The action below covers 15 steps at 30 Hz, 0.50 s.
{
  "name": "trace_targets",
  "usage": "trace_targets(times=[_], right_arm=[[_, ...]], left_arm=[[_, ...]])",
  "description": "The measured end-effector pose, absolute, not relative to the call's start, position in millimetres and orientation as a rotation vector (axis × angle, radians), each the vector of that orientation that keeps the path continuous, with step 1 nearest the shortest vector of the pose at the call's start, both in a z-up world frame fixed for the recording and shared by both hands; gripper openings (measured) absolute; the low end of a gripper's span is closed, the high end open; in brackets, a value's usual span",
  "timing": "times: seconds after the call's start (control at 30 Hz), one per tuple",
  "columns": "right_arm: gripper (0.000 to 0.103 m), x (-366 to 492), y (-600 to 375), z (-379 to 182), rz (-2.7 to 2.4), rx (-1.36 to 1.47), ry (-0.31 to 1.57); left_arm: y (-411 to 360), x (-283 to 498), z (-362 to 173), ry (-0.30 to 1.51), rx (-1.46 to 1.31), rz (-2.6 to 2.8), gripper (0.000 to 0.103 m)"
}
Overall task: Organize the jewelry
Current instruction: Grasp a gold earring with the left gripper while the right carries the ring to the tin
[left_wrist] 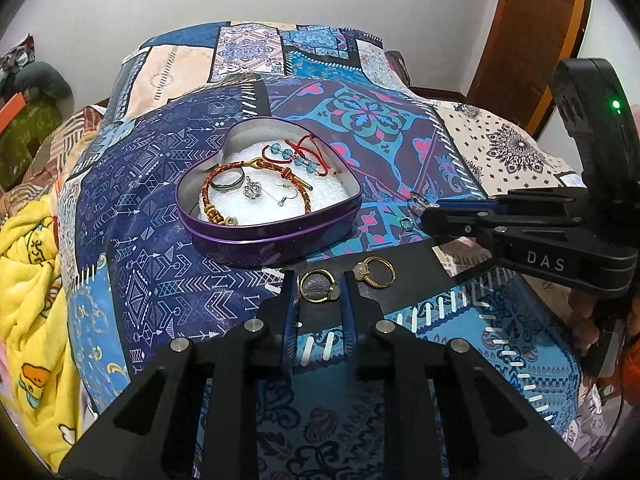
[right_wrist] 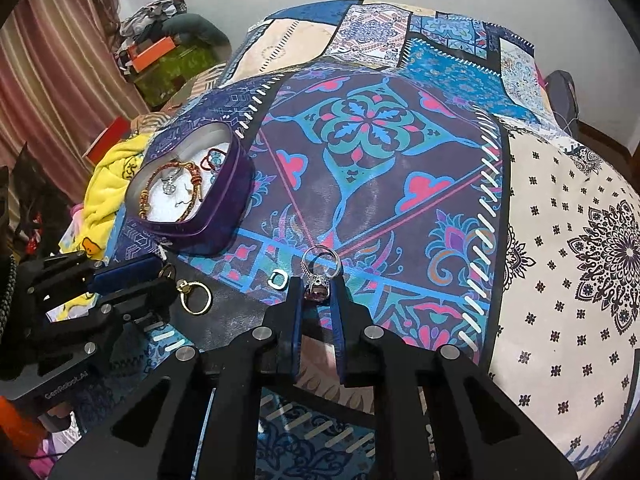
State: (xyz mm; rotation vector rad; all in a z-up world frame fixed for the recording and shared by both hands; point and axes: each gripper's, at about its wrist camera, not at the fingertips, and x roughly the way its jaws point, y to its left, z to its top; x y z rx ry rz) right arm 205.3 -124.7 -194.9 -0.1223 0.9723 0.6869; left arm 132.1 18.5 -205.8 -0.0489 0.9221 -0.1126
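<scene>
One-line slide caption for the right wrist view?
Right gripper closes on a purple-stone silver ring on the patchwork bedspread, heart-shaped tin at left.

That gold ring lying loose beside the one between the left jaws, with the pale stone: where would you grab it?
Take the gold ring across its thin band, from above, jaws straddling the hoop. It seems to lie flat on the bedspread, its stone to one side, so the band offers the narrowest, most even grip.

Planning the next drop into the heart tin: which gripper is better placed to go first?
Probably right: the right gripper already pinches the purple-stone ring; the left gripper merely brackets a gold ring.
</scene>
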Motion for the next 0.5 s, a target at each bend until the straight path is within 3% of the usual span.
trace_targets(times=[0.5], right_arm=[[0.012,196.5,-126.3,-157.1,0.696,-0.136,0.874]], left_arm=[[24.8,117.3,-176.5,0.864,-0.074,-0.097,0.02]])
